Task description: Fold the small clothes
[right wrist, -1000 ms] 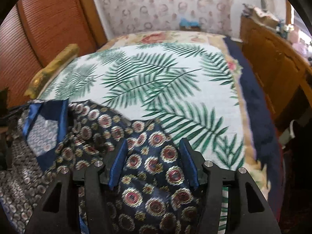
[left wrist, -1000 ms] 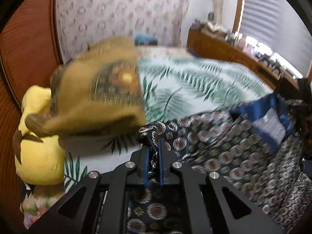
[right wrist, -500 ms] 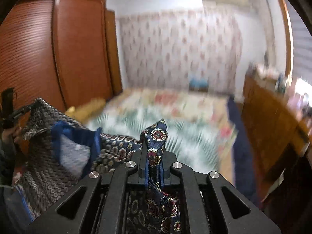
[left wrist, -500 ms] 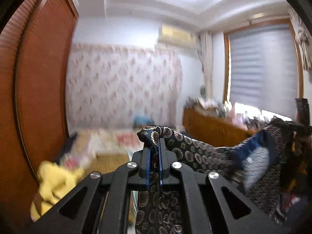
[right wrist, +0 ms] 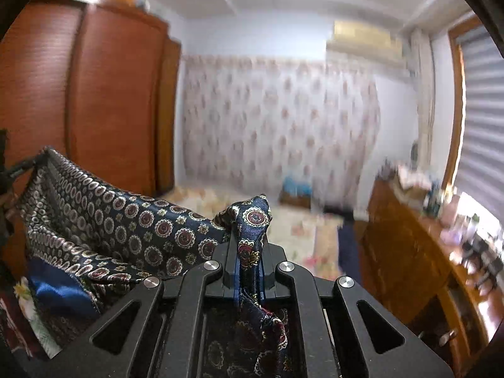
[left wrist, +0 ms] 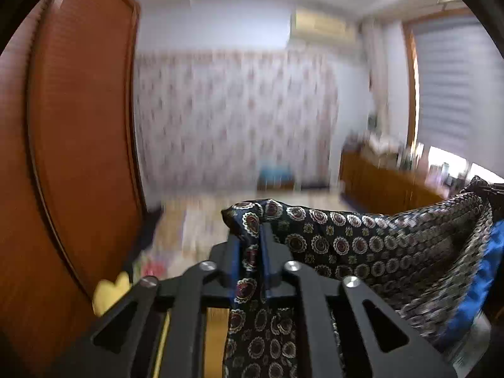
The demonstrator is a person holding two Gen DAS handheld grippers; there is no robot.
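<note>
The left gripper (left wrist: 252,252) and right gripper (right wrist: 249,264) each had jaws clamped on a corner of the patterned garment (left wrist: 362,245), the left pair having just eased slightly, holding it stretched in the air between them so it hung flat for folding

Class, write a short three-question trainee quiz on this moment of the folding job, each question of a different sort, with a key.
1. True or false: the left gripper pinches the patterned garment.
2. The garment's inner lining is: A red, B blue, C green.
3. Fill in: the right gripper is shut on a bunched ____ of the garment.

Key: 1 true; 2 B; 3 corner. Between the two grippers the cloth hangs slack above the bed.
</note>
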